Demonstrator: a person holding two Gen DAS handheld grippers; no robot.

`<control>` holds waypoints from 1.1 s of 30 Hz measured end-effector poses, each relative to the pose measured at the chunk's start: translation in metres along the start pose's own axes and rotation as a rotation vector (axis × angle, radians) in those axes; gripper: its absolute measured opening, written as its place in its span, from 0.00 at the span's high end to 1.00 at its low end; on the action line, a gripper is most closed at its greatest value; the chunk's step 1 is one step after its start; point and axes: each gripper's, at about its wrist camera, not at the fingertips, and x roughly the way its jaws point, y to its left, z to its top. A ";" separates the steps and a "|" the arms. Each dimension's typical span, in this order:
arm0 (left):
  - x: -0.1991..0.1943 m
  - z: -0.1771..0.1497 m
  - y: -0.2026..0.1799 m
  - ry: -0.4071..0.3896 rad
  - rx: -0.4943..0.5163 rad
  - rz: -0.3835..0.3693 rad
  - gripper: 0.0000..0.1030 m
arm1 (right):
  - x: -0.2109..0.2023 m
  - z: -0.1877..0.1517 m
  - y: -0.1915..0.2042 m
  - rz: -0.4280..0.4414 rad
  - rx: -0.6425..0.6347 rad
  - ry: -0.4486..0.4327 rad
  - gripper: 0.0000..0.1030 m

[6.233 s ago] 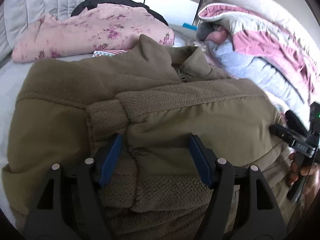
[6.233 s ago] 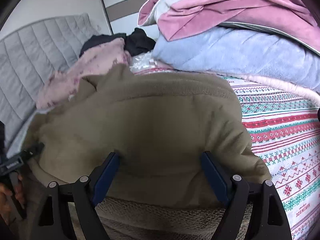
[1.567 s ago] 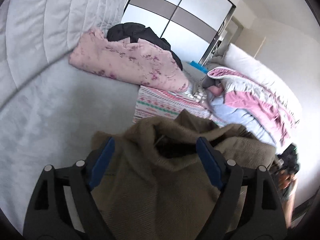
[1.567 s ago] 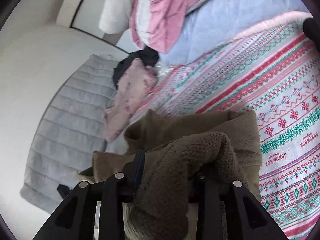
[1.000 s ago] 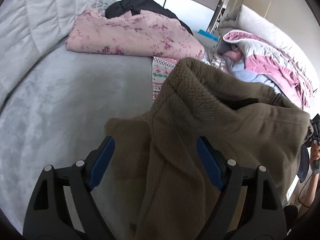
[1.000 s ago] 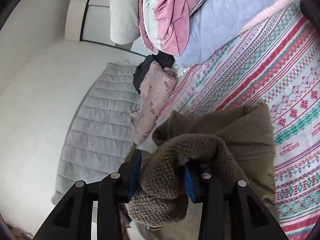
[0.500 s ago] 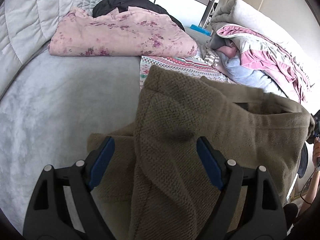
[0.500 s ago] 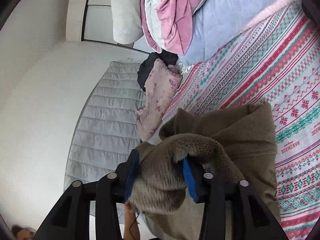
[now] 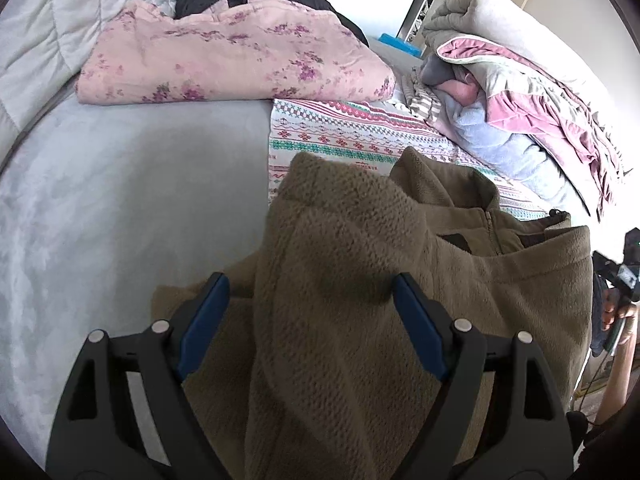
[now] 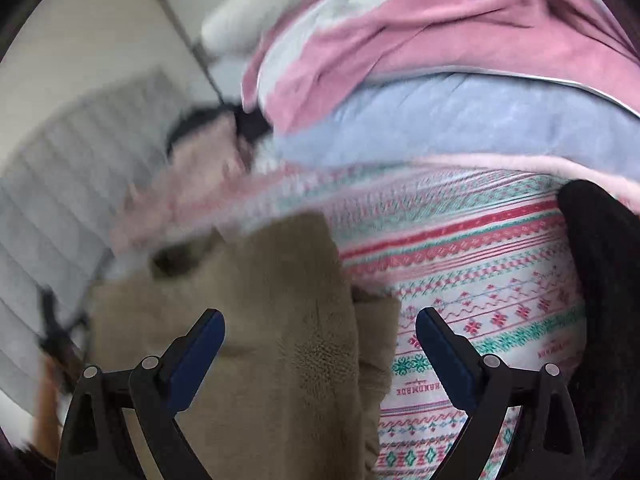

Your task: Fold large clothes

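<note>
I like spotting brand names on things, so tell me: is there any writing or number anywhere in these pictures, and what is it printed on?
"HANDMADE" (my best reading; it appears upside down): small red print on the patterned blanket, right wrist view.
Another small red mark on the same blanket, left wrist view: too small to read.
Faint red print near that blanket's right edge: too blurred to read.
Olive fleece jacket: no readable label.
</note>
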 end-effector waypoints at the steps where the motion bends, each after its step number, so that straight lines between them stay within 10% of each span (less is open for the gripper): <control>1: 0.002 0.003 -0.002 0.004 0.002 -0.001 0.27 | 0.010 0.002 0.003 -0.007 -0.011 0.015 0.06; 5: 0.003 0.010 -0.009 0.002 -0.009 -0.005 0.51 | 0.045 0.009 0.009 -0.040 0.001 0.050 0.13; 9: -0.016 0.009 -0.016 -0.085 -0.016 0.006 0.80 | 0.056 0.013 0.010 -0.089 0.041 0.029 0.79; 19: -0.051 0.055 0.005 -0.347 -0.133 0.092 0.83 | 0.041 0.076 0.025 -0.160 0.116 -0.238 0.85; 29: 0.086 0.045 0.067 -0.070 -0.270 0.130 0.80 | 0.171 0.075 0.002 -0.266 0.113 0.036 0.85; 33: 0.081 0.047 0.070 -0.035 -0.303 0.161 0.61 | 0.175 0.078 0.002 -0.254 0.109 0.068 0.80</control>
